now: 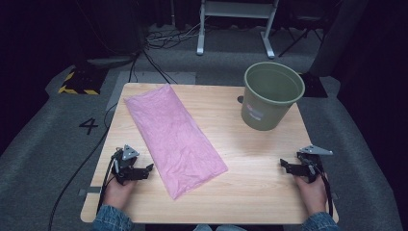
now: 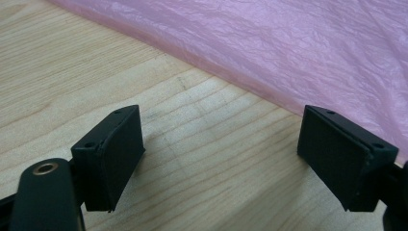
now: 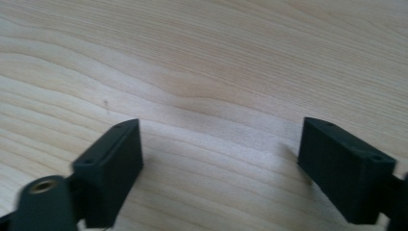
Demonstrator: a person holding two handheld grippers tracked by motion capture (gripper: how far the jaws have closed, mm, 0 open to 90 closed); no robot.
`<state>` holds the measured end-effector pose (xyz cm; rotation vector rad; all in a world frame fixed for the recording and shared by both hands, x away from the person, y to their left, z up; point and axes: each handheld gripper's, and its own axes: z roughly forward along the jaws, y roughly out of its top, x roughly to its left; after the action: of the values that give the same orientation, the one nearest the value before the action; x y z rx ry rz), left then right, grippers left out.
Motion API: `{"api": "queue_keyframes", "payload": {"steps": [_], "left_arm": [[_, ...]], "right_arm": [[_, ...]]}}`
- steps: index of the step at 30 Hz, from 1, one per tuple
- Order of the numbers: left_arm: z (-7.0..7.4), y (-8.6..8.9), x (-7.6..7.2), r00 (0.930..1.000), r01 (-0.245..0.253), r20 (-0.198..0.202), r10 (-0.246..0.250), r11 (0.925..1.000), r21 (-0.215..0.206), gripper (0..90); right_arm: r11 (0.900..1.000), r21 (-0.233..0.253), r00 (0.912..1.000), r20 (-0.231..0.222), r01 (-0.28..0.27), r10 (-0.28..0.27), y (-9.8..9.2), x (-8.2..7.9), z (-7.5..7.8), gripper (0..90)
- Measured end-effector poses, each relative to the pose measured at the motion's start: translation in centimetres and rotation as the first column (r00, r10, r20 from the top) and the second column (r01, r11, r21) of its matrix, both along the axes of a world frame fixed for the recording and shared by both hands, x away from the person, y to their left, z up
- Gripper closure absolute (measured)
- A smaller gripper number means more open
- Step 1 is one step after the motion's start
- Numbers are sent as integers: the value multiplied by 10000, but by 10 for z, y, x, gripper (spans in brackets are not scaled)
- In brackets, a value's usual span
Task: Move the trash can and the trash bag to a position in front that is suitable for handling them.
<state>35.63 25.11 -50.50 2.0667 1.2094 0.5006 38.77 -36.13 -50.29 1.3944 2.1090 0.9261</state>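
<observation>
Pink bag (image 1: 174, 136) flat; L tongs (image 1: 150, 167) beside it, R tongs (image 1: 283, 165) low; both agape.

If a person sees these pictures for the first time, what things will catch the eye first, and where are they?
The pink plastic bag stands out most: it lies flat and slantwise across the left half of the wooden table. Next comes the green bucket, upright and empty at the far right corner. Near the front edge, the left gripper rests open just beside the bag, and the right gripper rests open on bare wood.
</observation>
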Motion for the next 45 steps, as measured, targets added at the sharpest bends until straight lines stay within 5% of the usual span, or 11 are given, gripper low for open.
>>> {"api": "queue_keyframes", "payload": {"steps": [3, 5, 10, 11, 15, 24, 32, 36, 45], "left_arm": [[0, 0, 0, 10000, 44, 9, -44, 10000, -4, 163], [0, 0, 0, 10000, 97, 9, -97, 10000, 9, 169], [0, 1, 0, 9999, 170, -12, -170, 9998, 31, 174], [0, 1, 0, 9999, 172, -11, -172, 9998, 29, 174], [0, 0, 0, 9999, 164, -11, -164, 9999, 33, 175], [0, 0, 0, 9999, 138, -10, -137, 9999, 35, 175], [1, 2, 1, 9999, 96, 36, -96, 10000, -3, 203], [1, 2, 1, 9999, 109, 46, -109, 9999, 42, 203], [1, 1, 1, 10000, 49, 33, -49, 10000, 1, 204]], "right_arm": [[9998, -136, 9994, -344, -113, 108, 2, -3, 7, 393], [9997, -38, 9984, -523, -237, 235, 2, -3, 11, 393], [9961, 340, 9963, -262, -814, 823, -5, -4, 17, 412], [9930, 382, 9937, 149, -1116, 1111, -8, -5, 20, 431], [9881, 702, 9906, 104, -1365, 1361, -13, -3, 30, 444], [9781, 827, 9802, 680, -1912, 1858, -7, 12, 92, 464], [9562, 1206, 9588, 1341, -2666, 2504, 15, 35, 142, 424], [9513, 904, 9482, 1514, -2946, 2793, 28, 57, 168, 458], [9358, 207, 9212, 1845, -3520, 3425, 59, 90, 200, 592]]}}
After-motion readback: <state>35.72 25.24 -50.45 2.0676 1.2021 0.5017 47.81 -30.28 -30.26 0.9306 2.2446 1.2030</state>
